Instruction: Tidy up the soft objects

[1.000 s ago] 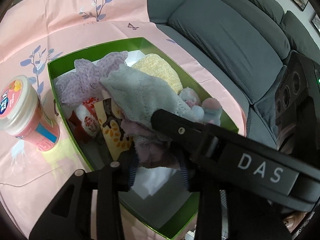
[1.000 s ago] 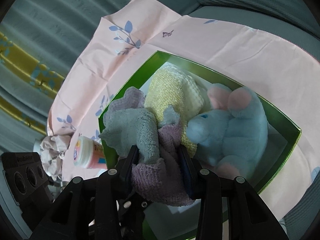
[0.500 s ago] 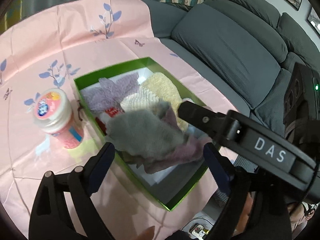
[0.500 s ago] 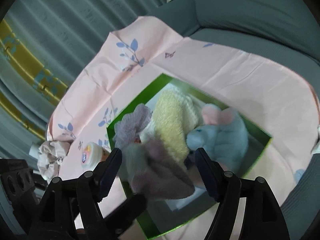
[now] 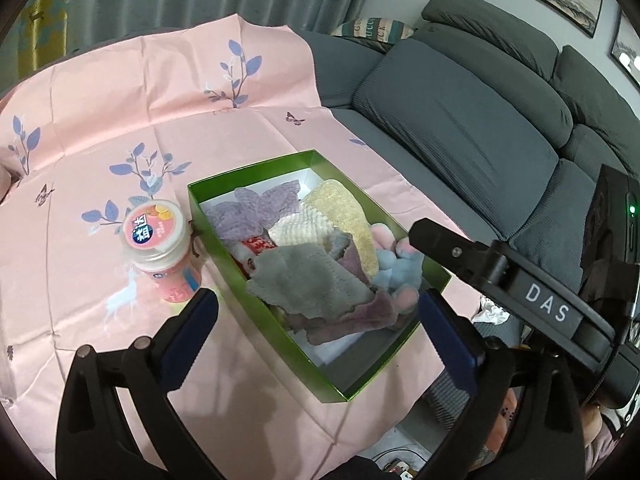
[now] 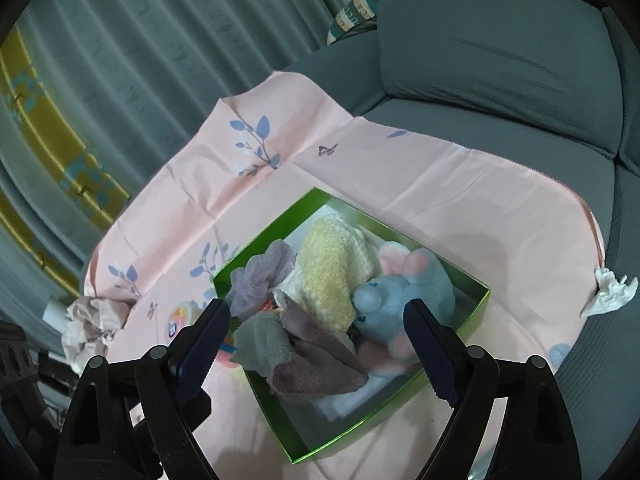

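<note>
Left gripper (image 5: 316,332) spread wide, gripping nothing, poised above the near end of the green box (image 5: 276,324); right gripper (image 6: 316,344) likewise wide apart and empty over the same box. Inside: grey towel (image 5: 308,280) over a mauve one (image 5: 352,320), yellow cloth (image 5: 348,216), blue plush toy (image 6: 404,296). Just beside the box, a pink jar (image 5: 162,248). Underneath, pink floral cloth (image 5: 120,120) draped across a grey sofa (image 5: 480,128); teal curtains (image 6: 140,60) behind; crumpled tissue (image 6: 610,292) off at the cloth's edge
</note>
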Action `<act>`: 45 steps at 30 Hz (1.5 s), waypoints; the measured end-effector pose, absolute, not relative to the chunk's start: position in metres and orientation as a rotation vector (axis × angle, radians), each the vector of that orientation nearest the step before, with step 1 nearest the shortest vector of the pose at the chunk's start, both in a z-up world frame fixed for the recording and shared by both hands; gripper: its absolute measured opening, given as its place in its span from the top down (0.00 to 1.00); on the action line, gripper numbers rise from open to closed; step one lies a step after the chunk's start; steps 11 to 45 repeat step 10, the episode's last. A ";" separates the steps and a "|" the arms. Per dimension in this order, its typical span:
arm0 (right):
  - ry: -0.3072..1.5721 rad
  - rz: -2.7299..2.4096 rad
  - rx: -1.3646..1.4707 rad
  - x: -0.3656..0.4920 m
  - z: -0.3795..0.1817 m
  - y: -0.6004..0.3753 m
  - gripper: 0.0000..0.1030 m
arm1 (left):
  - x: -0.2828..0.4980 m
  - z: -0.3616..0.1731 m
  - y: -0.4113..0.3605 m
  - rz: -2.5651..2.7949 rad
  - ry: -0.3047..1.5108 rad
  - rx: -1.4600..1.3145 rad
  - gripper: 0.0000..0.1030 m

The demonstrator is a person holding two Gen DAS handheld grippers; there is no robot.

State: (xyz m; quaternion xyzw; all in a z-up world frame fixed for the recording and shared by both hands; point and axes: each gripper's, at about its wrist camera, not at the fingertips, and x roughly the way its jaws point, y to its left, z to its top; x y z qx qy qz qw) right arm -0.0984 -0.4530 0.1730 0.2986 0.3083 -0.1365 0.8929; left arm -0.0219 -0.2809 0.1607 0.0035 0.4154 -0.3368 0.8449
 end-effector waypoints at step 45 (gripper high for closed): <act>0.643 -0.291 0.616 -0.099 0.173 -0.452 0.14 | -0.021 0.161 -0.271 -0.699 0.870 -0.020 0.03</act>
